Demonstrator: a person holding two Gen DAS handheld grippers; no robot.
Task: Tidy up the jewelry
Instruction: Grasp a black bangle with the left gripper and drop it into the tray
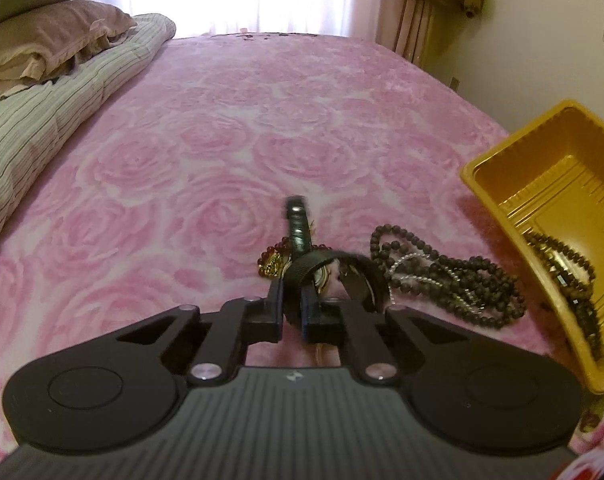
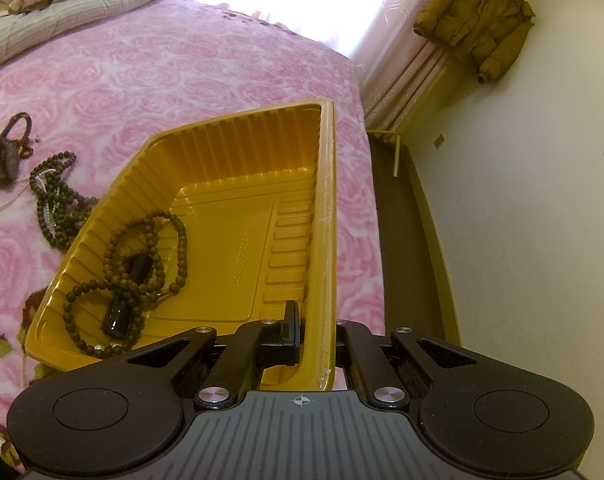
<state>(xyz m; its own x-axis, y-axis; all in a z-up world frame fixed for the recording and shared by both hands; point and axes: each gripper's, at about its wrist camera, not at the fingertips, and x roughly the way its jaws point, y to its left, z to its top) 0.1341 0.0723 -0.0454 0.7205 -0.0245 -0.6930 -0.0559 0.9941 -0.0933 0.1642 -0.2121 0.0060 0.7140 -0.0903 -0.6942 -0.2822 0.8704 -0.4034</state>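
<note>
Left gripper [image 1: 292, 280] is clamped on the black watch strap [image 1: 298, 268] mid-bed; right gripper [image 2: 315, 320] pinches the yellow tray [image 2: 325, 200] rim near the bed's [image 1: 222, 120] right edge.

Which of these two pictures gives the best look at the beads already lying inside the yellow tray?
The right wrist view: it looks down into the yellow tray, showing the whole bead string looped on its floor. The left wrist view catches only the tray's corner at the picture's edge, with part of the beads against its wall.

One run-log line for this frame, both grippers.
left gripper: shut on black watch strap | right gripper: shut on yellow plastic tray wall | dark bead necklace: on pink blanket
</note>
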